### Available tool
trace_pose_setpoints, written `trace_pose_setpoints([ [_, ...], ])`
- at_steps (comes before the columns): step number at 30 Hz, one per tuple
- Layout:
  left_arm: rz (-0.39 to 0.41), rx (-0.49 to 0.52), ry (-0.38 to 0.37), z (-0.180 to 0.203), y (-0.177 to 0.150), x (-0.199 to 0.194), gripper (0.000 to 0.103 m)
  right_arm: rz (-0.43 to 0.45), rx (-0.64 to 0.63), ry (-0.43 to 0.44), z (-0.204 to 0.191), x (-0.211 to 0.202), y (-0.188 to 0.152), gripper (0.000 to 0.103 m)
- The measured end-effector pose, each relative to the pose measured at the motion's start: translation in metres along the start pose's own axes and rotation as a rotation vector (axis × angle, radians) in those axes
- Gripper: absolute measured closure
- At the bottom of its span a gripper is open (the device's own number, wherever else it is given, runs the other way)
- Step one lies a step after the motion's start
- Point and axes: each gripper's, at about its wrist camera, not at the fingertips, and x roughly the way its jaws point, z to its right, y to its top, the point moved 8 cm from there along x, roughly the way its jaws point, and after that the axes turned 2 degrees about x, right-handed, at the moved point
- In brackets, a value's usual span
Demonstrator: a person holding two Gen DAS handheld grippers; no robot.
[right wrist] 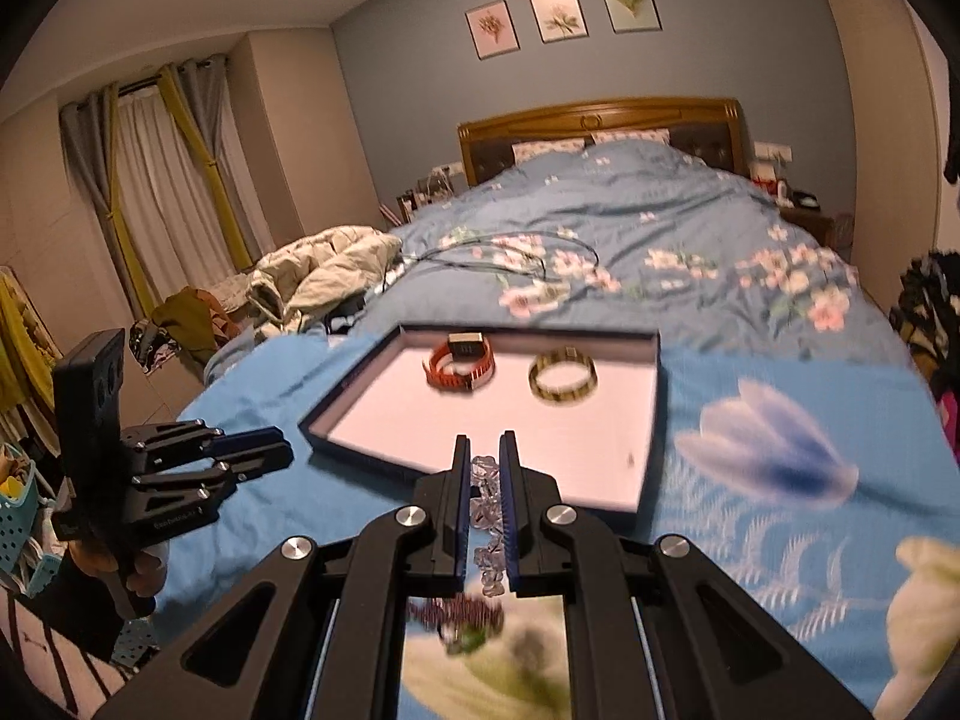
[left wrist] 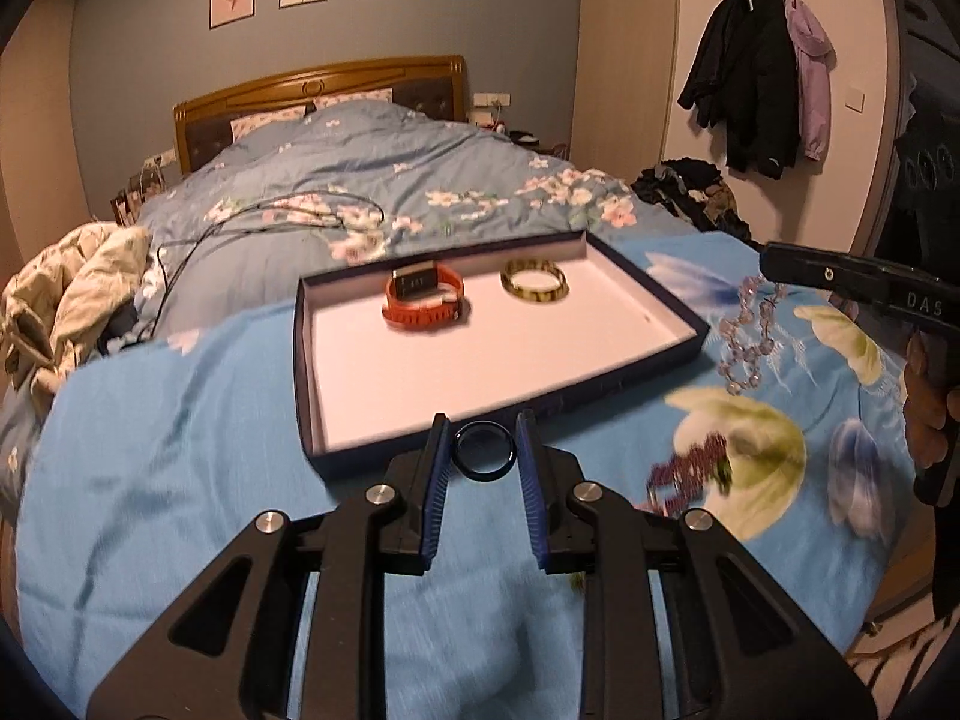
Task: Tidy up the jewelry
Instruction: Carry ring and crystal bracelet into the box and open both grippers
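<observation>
Left gripper (left wrist: 483,438) fingers parted, right gripper (right wrist: 483,461) fingers narrowed — both level

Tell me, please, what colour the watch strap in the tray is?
The watch strap is orange, clearest in the left wrist view.

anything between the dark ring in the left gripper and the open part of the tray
Only the tray's near wall. The dark ring in the left gripper sits just short of it; the white floor beyond is bare up to the orange watch.
</observation>
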Motion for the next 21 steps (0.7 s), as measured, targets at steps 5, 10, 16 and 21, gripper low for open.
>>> trace_pose_setpoints([
  [5, 0.017, 0.014, 0.006, -0.004, 0.023, 0.013, 0.081, 0.019, -0.012, 0.010, -0.002, 0.016, 0.022, 0.095],
  [10, 0.013, 0.015, 0.003, -0.008, 0.038, 0.032, 0.081, 0.013, -0.003, 0.015, 0.001, 0.041, 0.037, 0.095],
  [16, -0.013, 0.024, 0.010, -0.013, 0.046, 0.056, 0.081, -0.013, 0.001, 0.002, 0.006, 0.073, 0.044, 0.095],
  [21, -0.037, 0.018, 0.017, -0.017, 0.049, 0.075, 0.081, -0.048, 0.010, -0.004, 0.011, 0.097, 0.044, 0.095],
])
